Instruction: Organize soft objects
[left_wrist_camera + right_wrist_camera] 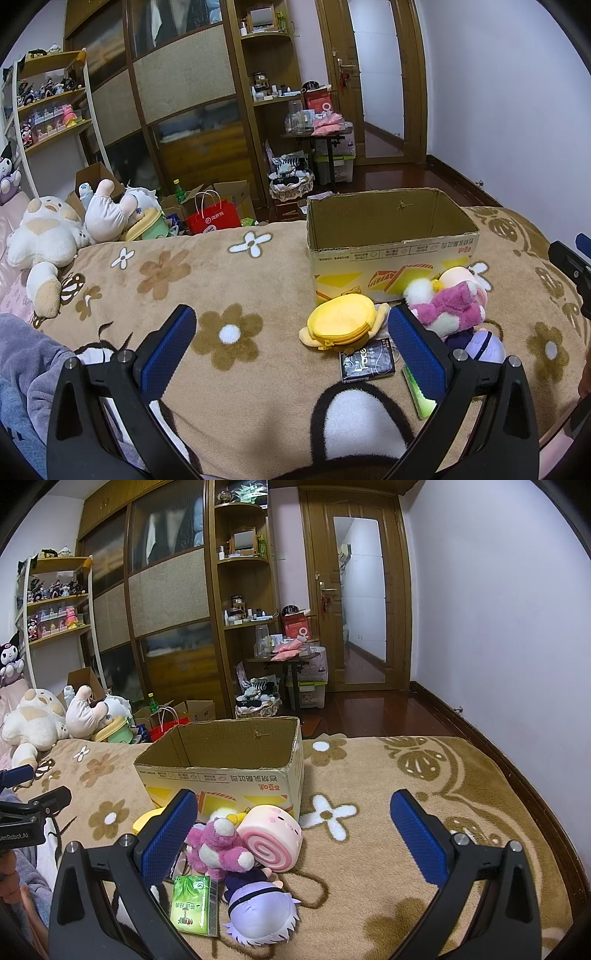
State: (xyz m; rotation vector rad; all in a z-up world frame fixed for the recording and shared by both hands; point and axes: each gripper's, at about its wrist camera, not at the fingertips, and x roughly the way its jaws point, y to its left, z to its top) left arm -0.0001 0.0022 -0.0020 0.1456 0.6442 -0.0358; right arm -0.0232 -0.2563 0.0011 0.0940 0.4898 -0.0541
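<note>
An open, empty cardboard box (391,225) (221,753) stands on the flower-patterned blanket. In front of it lies a pile of soft toys: a yellow plush pouch (341,325), a pink bear (454,308) (218,845), a pink swirl-roll plush (271,840) and a purple-haired doll (260,912) (484,345). My left gripper (291,332) is open and empty above the blanket, left of the pile. My right gripper (293,819) is open and empty, with the pile by its left finger.
A green tissue pack (192,904) (419,395) and a black packet (365,362) lie by the toys. Large plush toys (44,236) sit at the bed's left end. Boxes and a red bag (214,218) stand on the floor beyond the bed.
</note>
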